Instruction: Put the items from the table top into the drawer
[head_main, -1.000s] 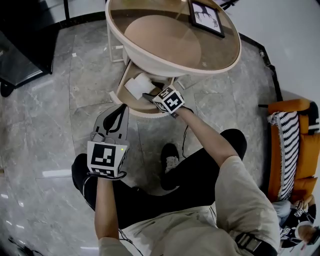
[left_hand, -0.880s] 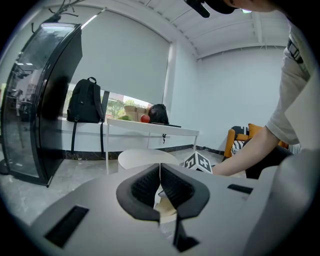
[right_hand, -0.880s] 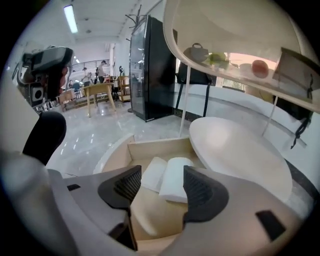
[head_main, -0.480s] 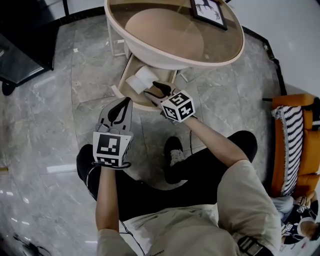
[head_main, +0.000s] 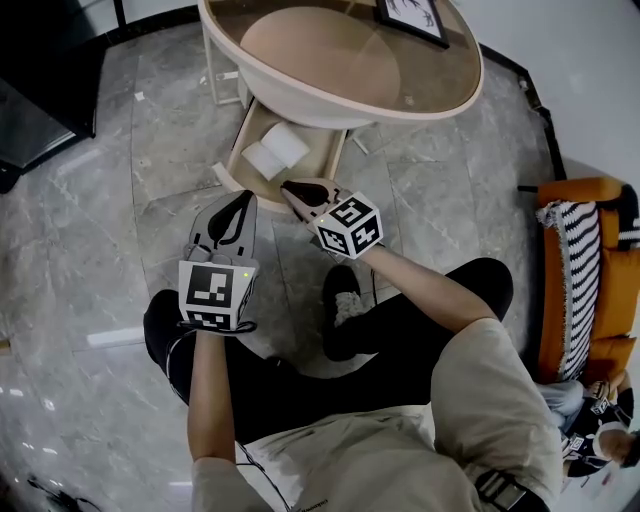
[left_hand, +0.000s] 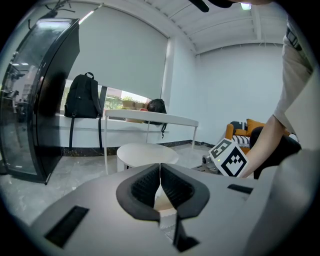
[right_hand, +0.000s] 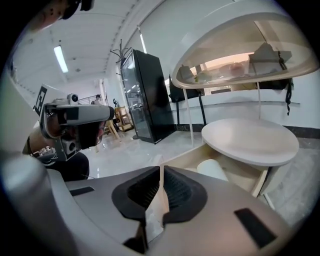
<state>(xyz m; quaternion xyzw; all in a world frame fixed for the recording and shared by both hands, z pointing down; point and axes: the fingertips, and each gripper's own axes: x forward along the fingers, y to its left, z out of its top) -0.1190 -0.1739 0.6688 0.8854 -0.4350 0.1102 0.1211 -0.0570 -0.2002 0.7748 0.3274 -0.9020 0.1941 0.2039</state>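
The drawer under the oval table stands pulled out. A white roll lies inside it, toward its left half. The right gripper view shows the same roll on the drawer floor, beneath the table's lower round shelf. On the glass tabletop a black picture frame lies flat near the far right edge, well apart from both grippers.

The right gripper is held just in front of the drawer's open end, pointing toward it and a little downward. Its jaws have just been closing. In its own view the black pads now meet along a thin line, with nothing between them.

The left gripper hovers just to the left of the right one, over the grey marble floor, also pointing toward the table. In its own view its jaws are pressed together and empty (the right gripper's marker cube shows off to that view's right).

The person crouches behind the grippers in black trousers. An orange chair with a striped cushion stands at the right edge of the head view.
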